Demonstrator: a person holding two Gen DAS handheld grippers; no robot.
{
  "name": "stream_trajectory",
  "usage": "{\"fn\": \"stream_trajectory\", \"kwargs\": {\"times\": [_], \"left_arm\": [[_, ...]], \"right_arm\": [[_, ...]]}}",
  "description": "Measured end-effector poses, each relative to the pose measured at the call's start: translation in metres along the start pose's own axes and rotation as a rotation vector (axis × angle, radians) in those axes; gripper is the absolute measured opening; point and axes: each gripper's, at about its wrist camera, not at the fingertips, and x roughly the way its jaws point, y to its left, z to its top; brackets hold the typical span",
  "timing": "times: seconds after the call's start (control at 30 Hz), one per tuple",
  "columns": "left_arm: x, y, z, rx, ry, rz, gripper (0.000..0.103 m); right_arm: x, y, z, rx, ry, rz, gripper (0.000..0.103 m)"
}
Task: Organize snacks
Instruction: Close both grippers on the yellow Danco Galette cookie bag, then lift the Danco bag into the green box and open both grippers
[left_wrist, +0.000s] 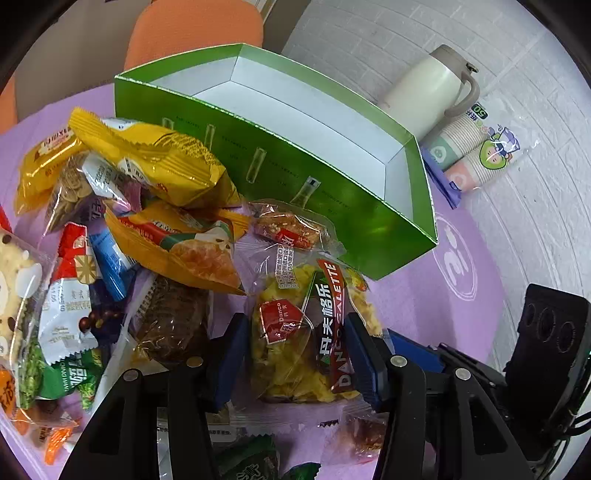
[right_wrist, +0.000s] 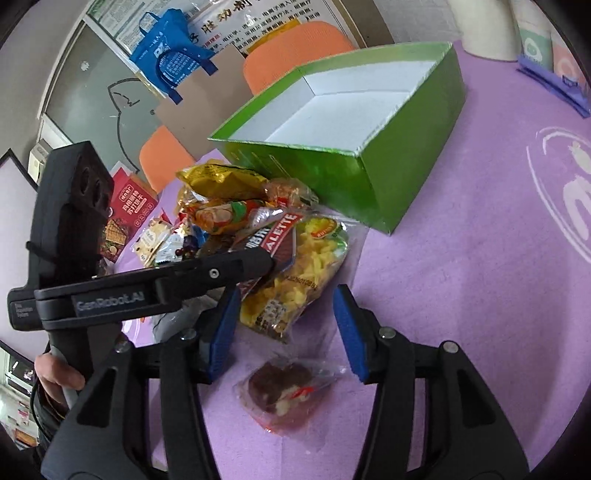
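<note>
Now your left gripper (left_wrist: 295, 354) has its fingers straddling the Danco galette packet (left_wrist: 306, 332), apparently not yet clamped, beside the empty green box (left_wrist: 332, 206) mid-surface. Close, lift, drop it inside. Your right gripper (right_wrist: 284, 332) hovers, fingers apart, above a small dark wrapped snack (right_wrist: 284, 395).

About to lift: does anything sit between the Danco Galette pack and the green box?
Nothing visible blocks it. The left claw straddles the Danco Galette pack; a small clear-wrapped snack lies beside the green box, low enough to clear.

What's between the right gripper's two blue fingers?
In the right wrist view, a small clear packet with a dark brown snack lies on the purple mat between them, untouched.
</note>
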Motion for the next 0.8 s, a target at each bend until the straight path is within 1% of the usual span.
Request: {"fn": "stream_trajectory", "kwargs": {"times": [0.03,0.07,0.1,0.13,0.17,0.3,0.43,0.5,0.57,0.63,0.73,0.8], "left_arm": [[0.001,0.001,-0.001,-0.006,-0.012,-0.001,0.054],[0.001,0.001,-0.002,-0.009,-0.020,-0.005,0.052],[0.000,0.000,-0.003,-0.006,-0.023,0.000,0.051],[-0.002,-0.001,-0.005,-0.008,-0.032,0.011,0.050],[-0.004,-0.003,-0.006,-0.007,-0.037,0.017,0.049],[-0.020,-0.010,-0.012,-0.011,-0.068,0.007,0.047],[-0.052,-0.025,-0.018,0.029,-0.133,0.018,0.047],[-0.070,-0.034,-0.018,0.047,-0.172,0.018,0.047],[-0.083,-0.040,-0.012,0.057,-0.212,0.010,0.047],[-0.092,-0.047,0.000,0.068,-0.252,-0.004,0.047],[-0.098,-0.054,0.024,0.077,-0.285,-0.018,0.047],[-0.094,-0.059,0.042,0.096,-0.295,-0.007,0.047]], "right_arm": [[0.002,-0.001,0.000,0.002,-0.007,0.014,0.051],[0.003,0.000,0.000,-0.006,-0.001,0.013,0.045],[0.003,0.000,0.000,-0.001,0.000,0.006,0.044],[0.001,0.001,-0.001,0.002,-0.001,0.003,0.040],[-0.001,0.003,-0.001,-0.005,-0.006,-0.002,0.038],[-0.015,0.015,-0.001,-0.048,-0.040,-0.020,0.034],[-0.039,0.031,-0.001,-0.085,-0.088,0.004,0.034],[-0.052,0.040,0.000,-0.107,-0.127,0.021,0.034],[-0.065,0.047,0.006,-0.136,-0.174,0.029,0.034],[-0.075,0.052,0.017,-0.173,-0.220,0.018,0.034],[-0.081,0.053,0.038,-0.208,-0.272,-0.011,0.034],[-0.080,0.048,0.051,-0.207,-0.289,-0.020,0.034]]}}
